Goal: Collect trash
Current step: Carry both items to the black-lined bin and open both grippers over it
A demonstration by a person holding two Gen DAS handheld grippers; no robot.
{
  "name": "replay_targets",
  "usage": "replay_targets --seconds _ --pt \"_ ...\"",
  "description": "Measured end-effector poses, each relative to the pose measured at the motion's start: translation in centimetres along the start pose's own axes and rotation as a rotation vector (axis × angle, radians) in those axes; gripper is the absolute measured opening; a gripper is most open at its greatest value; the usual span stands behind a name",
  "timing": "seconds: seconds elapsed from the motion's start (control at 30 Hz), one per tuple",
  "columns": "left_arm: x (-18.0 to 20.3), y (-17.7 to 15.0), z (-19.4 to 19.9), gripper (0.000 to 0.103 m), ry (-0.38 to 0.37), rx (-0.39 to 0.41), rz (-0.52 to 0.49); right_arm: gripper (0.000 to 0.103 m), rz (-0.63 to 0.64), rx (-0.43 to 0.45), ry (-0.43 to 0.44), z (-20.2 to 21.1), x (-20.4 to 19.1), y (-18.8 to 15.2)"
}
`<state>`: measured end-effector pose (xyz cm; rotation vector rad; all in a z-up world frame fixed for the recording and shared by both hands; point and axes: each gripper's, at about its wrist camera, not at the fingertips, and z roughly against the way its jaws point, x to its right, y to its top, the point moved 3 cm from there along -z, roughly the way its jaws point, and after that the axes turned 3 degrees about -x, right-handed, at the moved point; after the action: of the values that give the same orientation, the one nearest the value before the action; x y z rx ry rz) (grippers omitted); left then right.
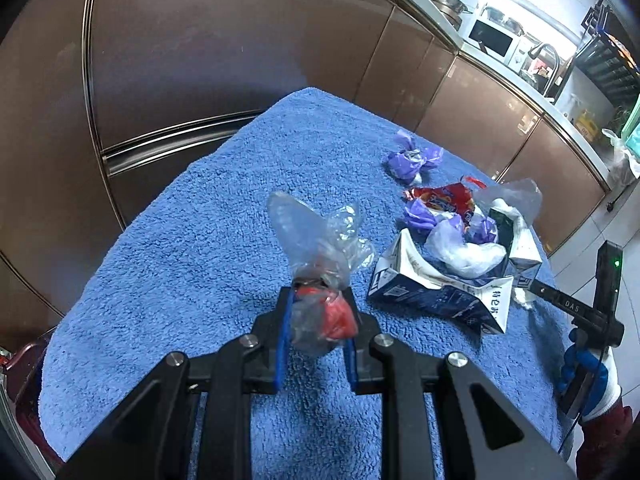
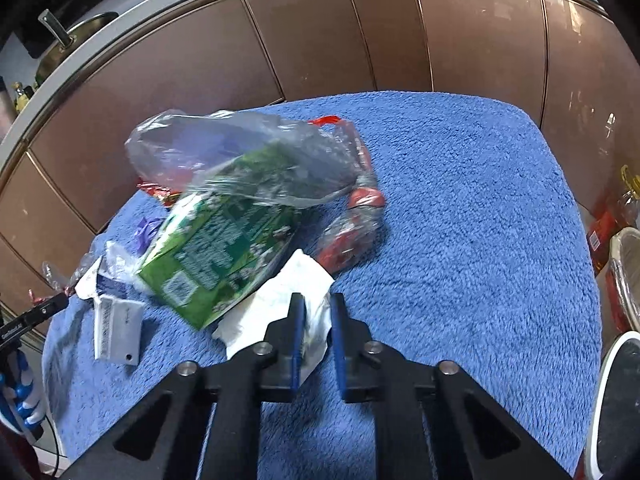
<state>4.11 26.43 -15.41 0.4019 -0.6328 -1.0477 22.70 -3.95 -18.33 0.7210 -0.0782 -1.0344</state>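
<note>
My left gripper (image 1: 318, 300) is shut on a clear plastic wrapper with a red piece inside (image 1: 320, 280), held above the blue towel (image 1: 200, 240). To its right lies an opened blue and white carton (image 1: 440, 292) holding crumpled purple, white and red wrappers. A purple wrapper (image 1: 412, 158) lies farther back. My right gripper (image 2: 317, 300) is shut on a white tissue (image 2: 276, 308). Left of it lie a green carton (image 2: 216, 252), a clear plastic bag (image 2: 240, 148), a red wrapper (image 2: 352, 228) and a small white box (image 2: 118, 332).
Brown cabinet fronts (image 1: 240, 40) stand behind the towel-covered table. A counter with a microwave (image 1: 494, 38) runs at the upper right. Bins or containers (image 2: 624, 280) show at the right edge of the right wrist view. The towel's right half (image 2: 480, 220) is bare.
</note>
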Motion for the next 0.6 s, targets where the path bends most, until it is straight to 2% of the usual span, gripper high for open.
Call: replay_targets --seconds 0.33,0.6 --pt "0.8 0.4 3.4 0.021 -0.017 0.063 -0.029 0.01 -0.011 0.054 0.032 4.3 -0.3 -3.0" --pt "5.6 0.7 5.5 0.021 -0.1 0.088 -0.135 0.01 -0.069 0.174 0.025 10.5 1.3 -4.0"
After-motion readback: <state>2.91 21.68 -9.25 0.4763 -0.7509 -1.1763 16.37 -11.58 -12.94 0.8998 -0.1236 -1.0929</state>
